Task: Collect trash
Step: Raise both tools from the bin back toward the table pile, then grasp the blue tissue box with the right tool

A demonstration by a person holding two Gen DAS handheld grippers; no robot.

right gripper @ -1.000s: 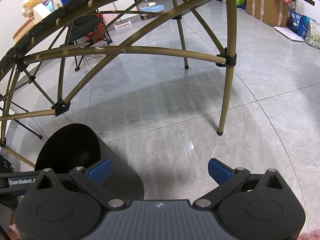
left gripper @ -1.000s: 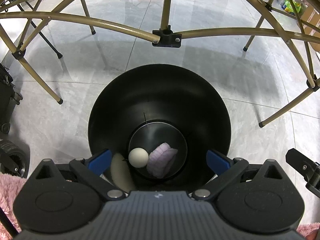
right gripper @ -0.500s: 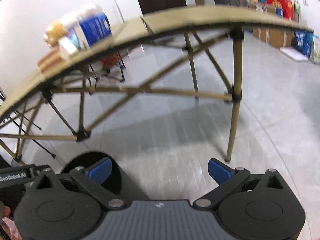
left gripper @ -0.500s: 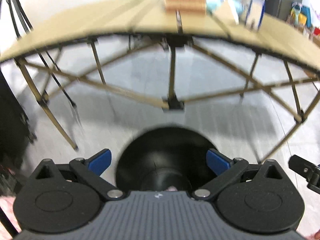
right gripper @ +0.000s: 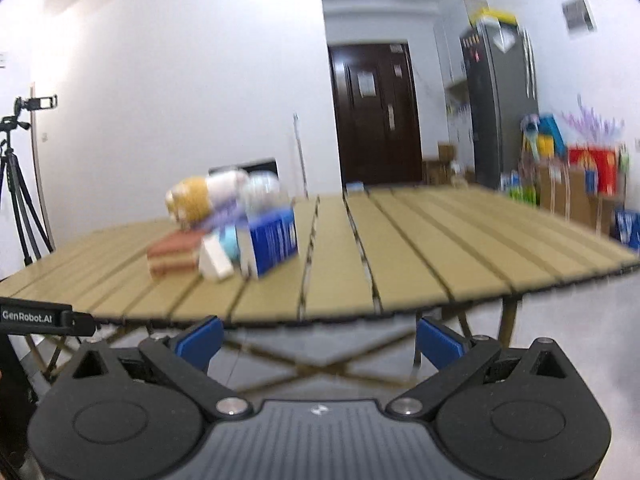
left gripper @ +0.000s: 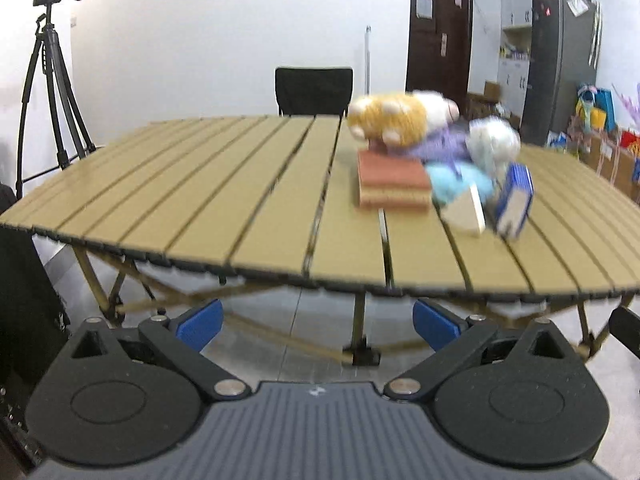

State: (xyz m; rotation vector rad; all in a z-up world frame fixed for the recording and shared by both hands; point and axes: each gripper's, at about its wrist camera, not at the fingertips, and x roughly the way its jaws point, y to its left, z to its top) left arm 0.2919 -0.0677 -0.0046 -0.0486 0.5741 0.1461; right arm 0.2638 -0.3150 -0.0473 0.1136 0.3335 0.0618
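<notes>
My left gripper is open with nothing between its blue fingers, held just below the front edge of a slatted tan table. My right gripper is open and empty too, at the same low height. On the table lies a blurred cluster: a red-brown book, a blue carton, a white wedge-shaped box and soft toys. In the right wrist view the same blue carton and book sit left of centre. The black bin is out of view.
A camera tripod stands at the left and a black chair behind the table. A dark door, a grey fridge and stacked boxes line the right wall. The left gripper's body shows at the right view's left edge.
Both grippers have risen from floor level over the black bin to just below table height. The bin with the trash in it has dropped out of view. Both stay open.
</notes>
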